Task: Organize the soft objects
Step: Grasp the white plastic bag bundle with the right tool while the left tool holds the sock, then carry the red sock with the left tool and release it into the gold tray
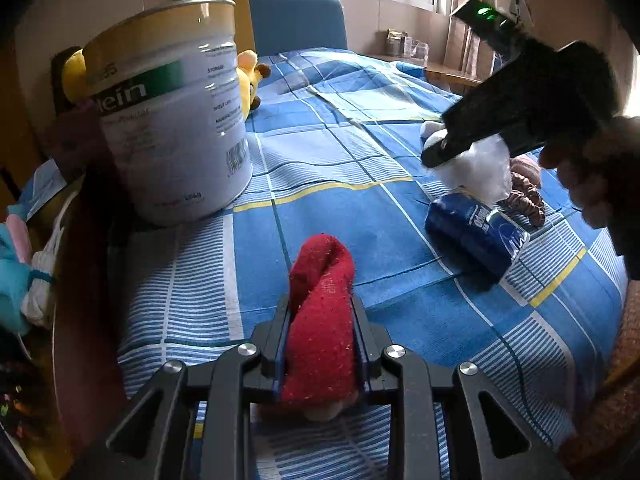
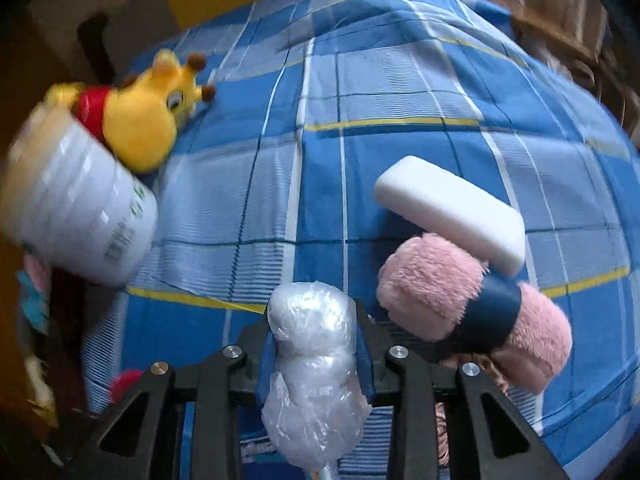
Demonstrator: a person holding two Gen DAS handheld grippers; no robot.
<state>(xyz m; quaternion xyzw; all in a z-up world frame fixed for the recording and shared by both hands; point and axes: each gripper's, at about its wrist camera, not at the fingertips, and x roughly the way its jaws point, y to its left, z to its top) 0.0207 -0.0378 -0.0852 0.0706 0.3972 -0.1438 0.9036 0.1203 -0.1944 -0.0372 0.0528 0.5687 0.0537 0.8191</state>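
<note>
My left gripper (image 1: 321, 312) is shut on a red sock (image 1: 324, 320) and holds it just above the blue checked bedspread (image 1: 340, 208). My right gripper (image 2: 316, 328) is shut on a white cotton bundle in clear plastic (image 2: 316, 364); it also shows in the left wrist view (image 1: 480, 164), held above the bed at the right. A rolled pink fluffy cloth with a dark band (image 2: 476, 308) and a white sponge block (image 2: 452, 212) lie on the bedspread (image 2: 360, 80) to the right of the right gripper. A yellow plush toy (image 2: 148, 120) lies at the far left.
A large white tin (image 1: 172, 112) stands on the bed at the left and also shows in the right wrist view (image 2: 80, 216). A blue tissue pack (image 1: 476, 232) and brown scrunchies (image 1: 528, 196) lie at the right. A brown box edge (image 1: 80, 280) with soft items inside is at the left.
</note>
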